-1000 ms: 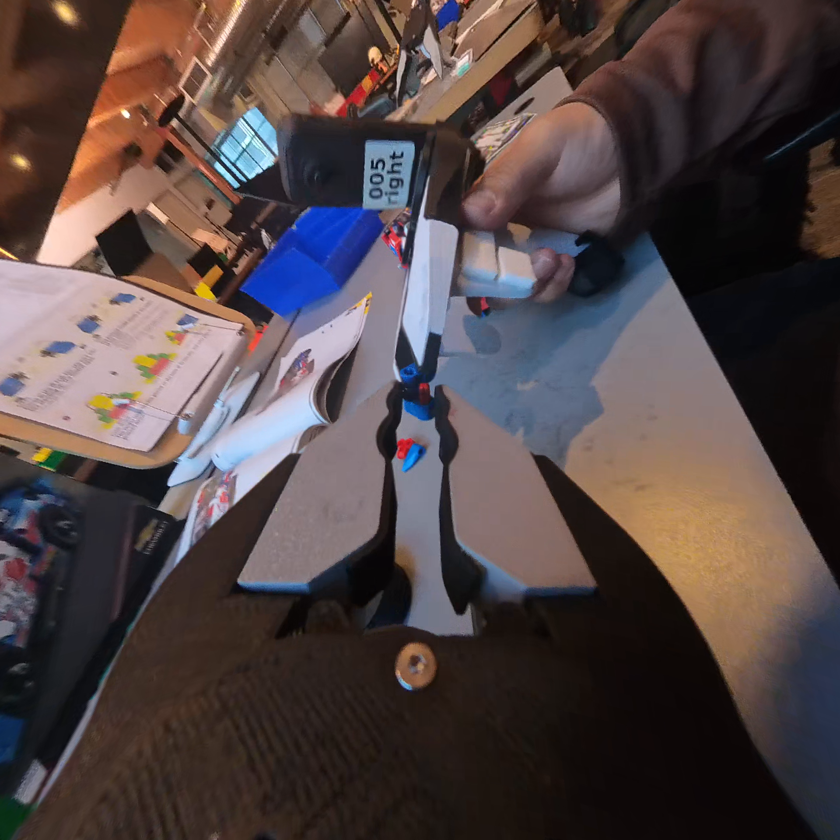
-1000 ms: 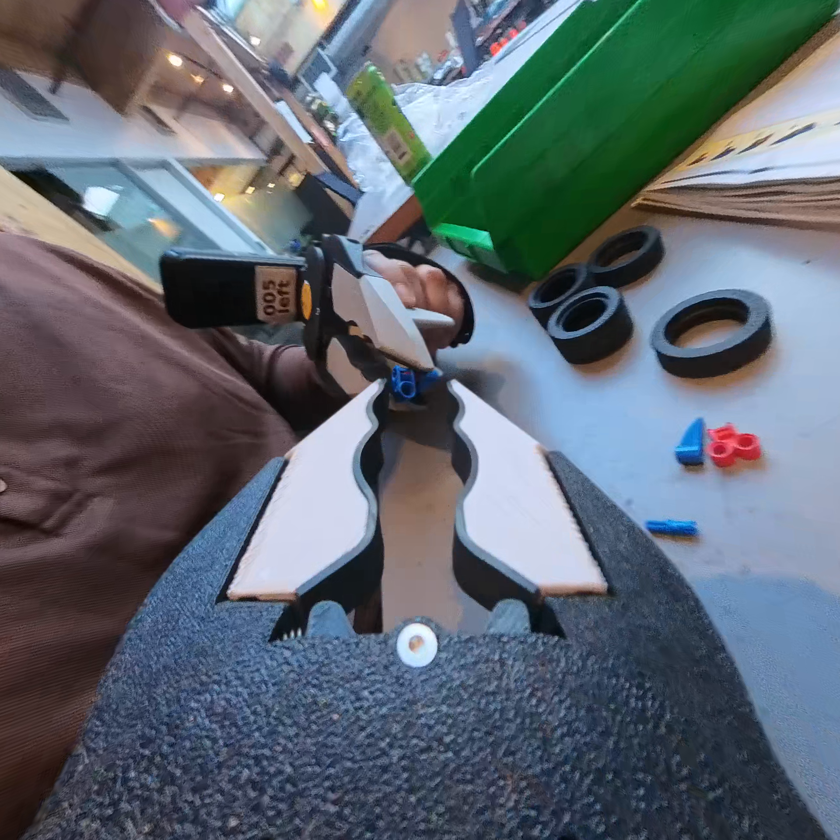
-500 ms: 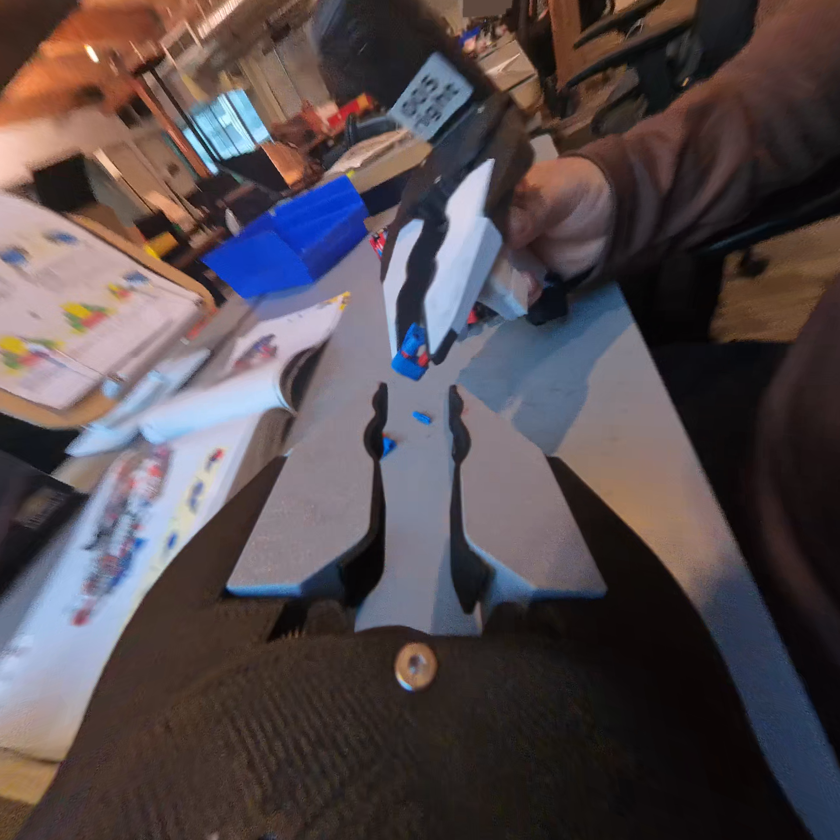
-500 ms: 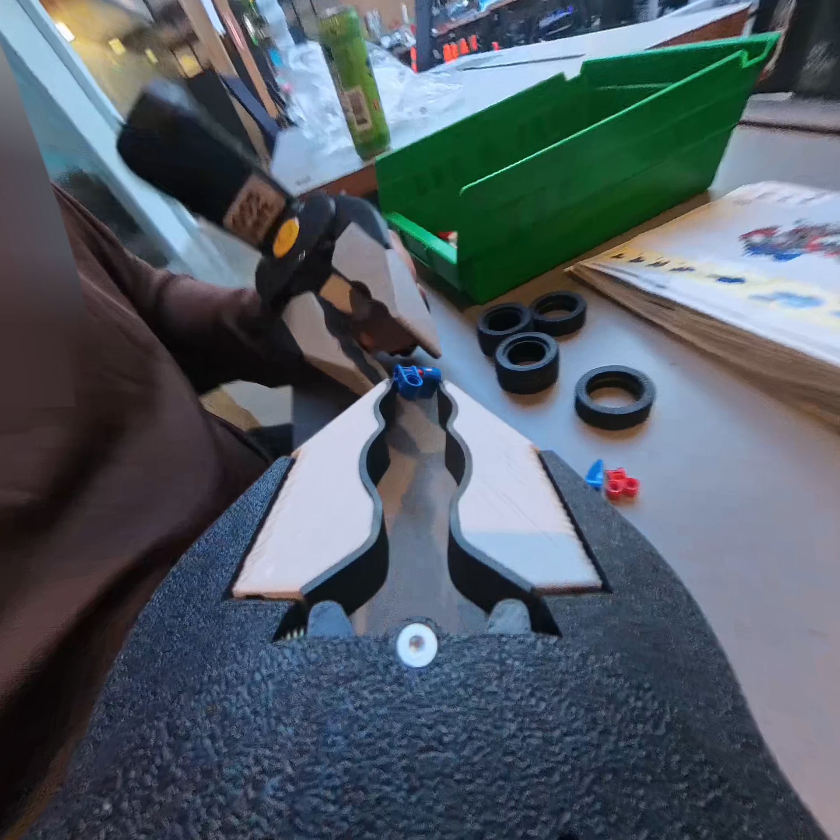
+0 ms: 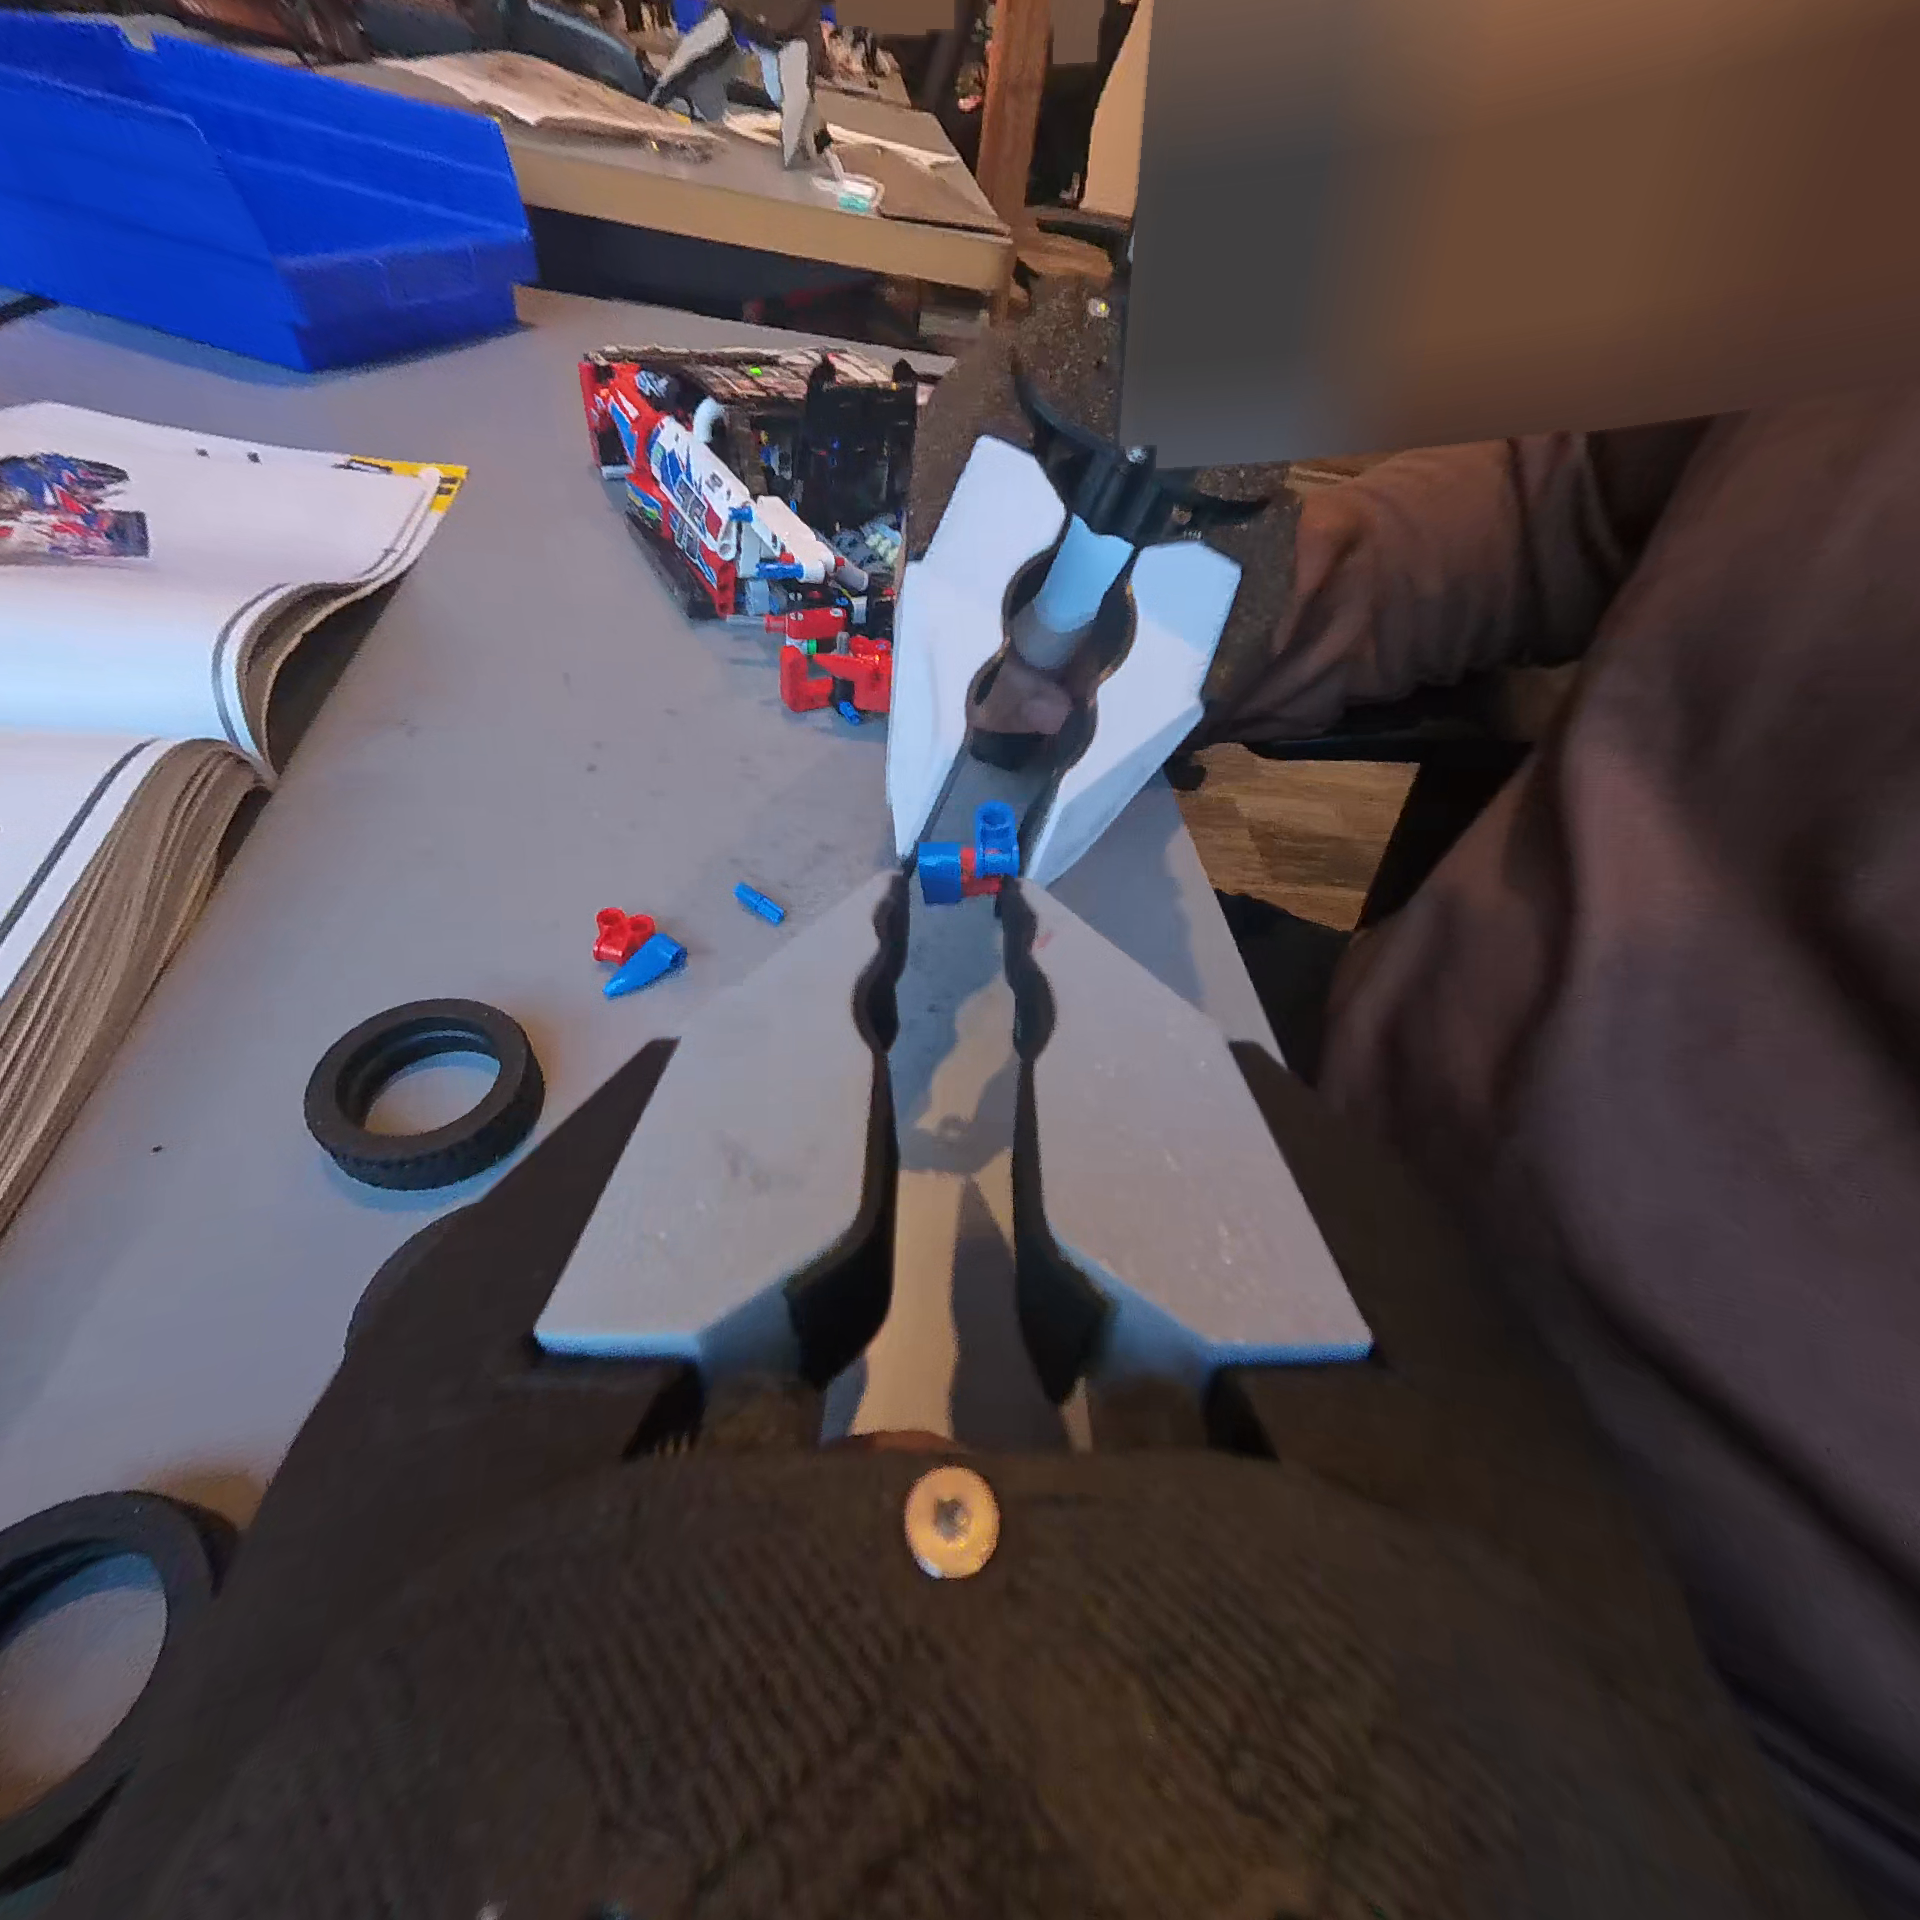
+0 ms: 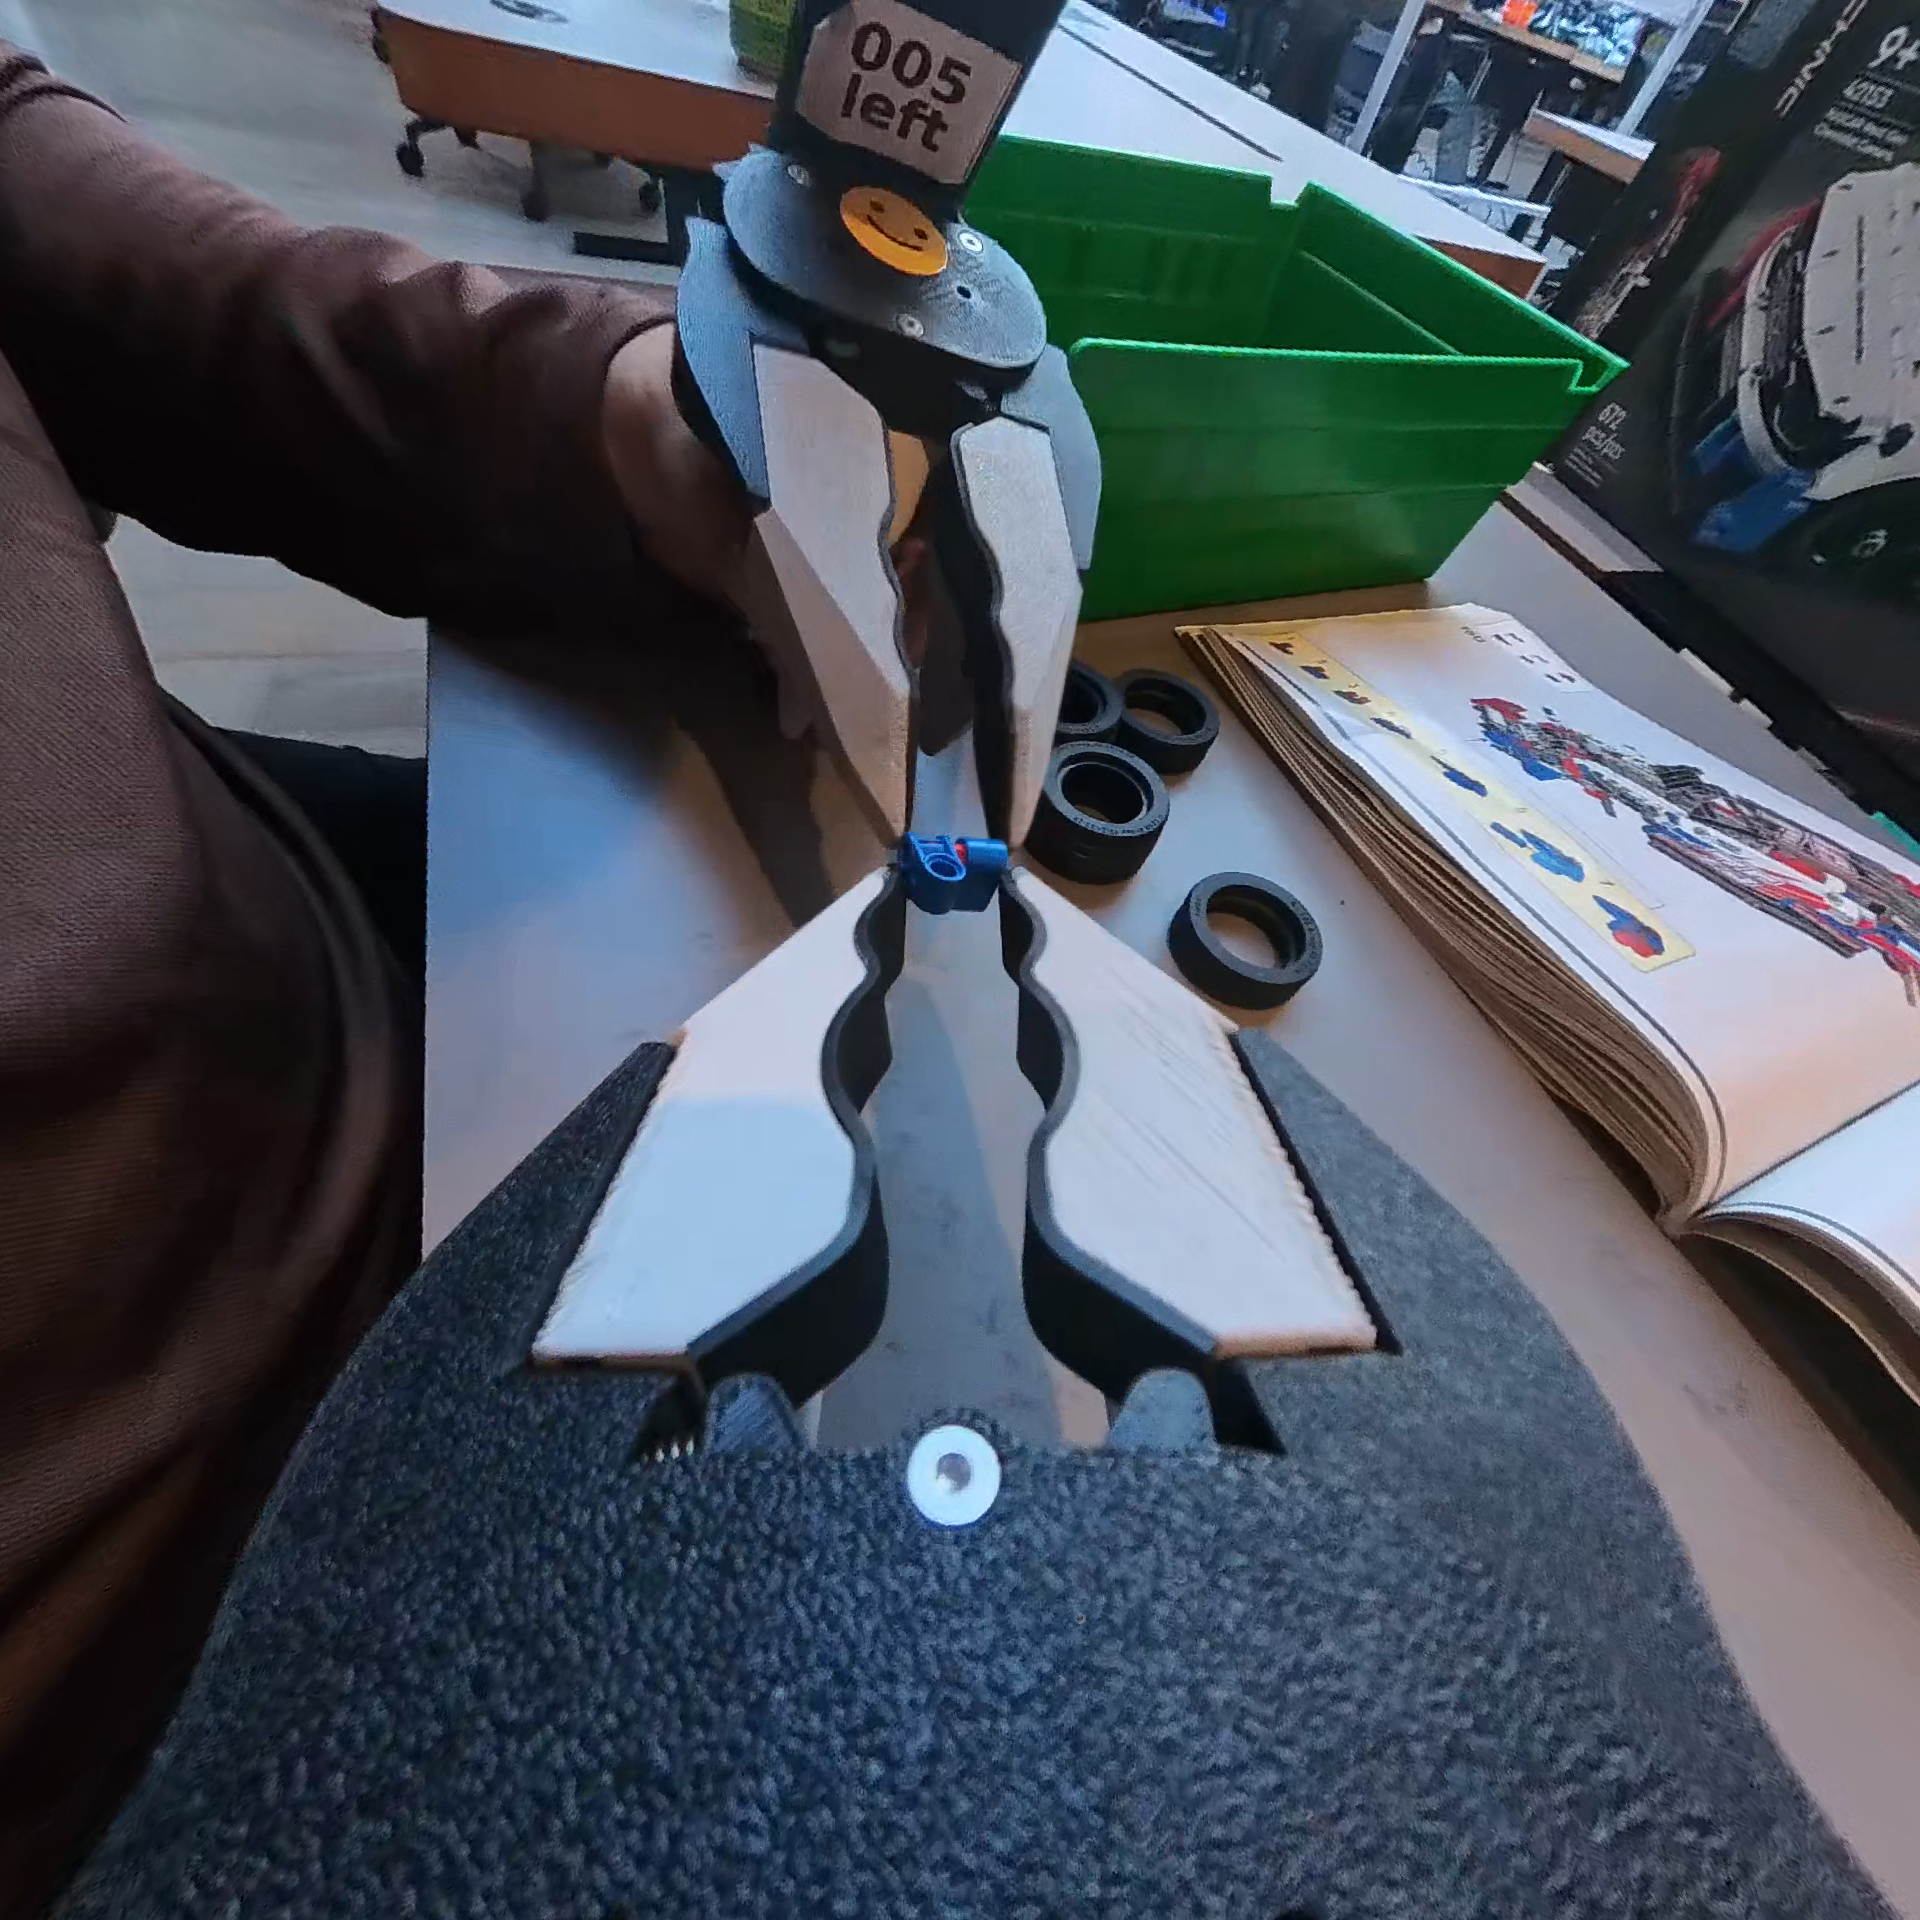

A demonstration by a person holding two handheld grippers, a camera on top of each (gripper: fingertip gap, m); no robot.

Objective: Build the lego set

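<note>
The right gripper (image 6: pixel 940 883) and left gripper (image 5: pixel 951 894) meet tip to tip near the tabletop's (image 5: pixel 499 748) near edge, both pinching one small blue-and-red connector assembly (image 5: pixel 966 862). The half-built red model (image 5: pixel 748 499), loose tyres (image 6: pixel 1242 940) and small pieces (image 5: pixel 634 951) suggest much remains.

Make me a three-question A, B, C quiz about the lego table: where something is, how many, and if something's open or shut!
1. Where is the blue-and-red piece? A in a green bin; B between the left gripper and right gripper tips; C on the floor.
2. How many black tyres does the right wrist view show? A two; B four; C seven.
3. The instruction book is: A open; B shut; C rolled up.
Answers: B, both pairs of tips meet at it; B, three clustered plus one apart; A, its pages lie spread.
</note>
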